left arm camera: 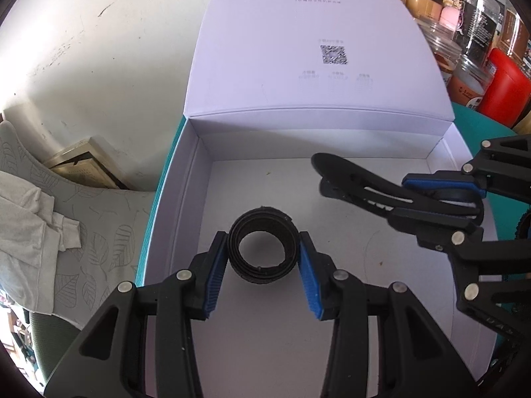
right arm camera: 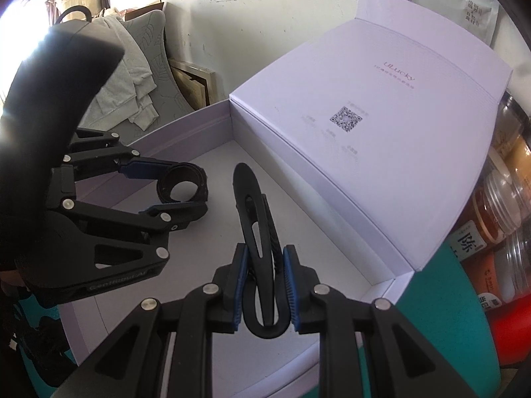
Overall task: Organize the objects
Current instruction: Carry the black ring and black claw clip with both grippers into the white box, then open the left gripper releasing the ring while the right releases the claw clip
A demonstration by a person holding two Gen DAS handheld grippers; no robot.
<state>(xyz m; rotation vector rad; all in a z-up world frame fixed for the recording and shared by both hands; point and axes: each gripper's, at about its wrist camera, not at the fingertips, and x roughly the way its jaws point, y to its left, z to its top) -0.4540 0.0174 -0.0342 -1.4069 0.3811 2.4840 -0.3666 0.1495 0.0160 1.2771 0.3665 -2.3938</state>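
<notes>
Over the open white box, the left gripper has its jaws pinching a coiled black strap roll, held above the box floor. To its right, the right gripper has its jaws pressed tight on a black hair clip, whose tip points toward the raised lid.
</notes>
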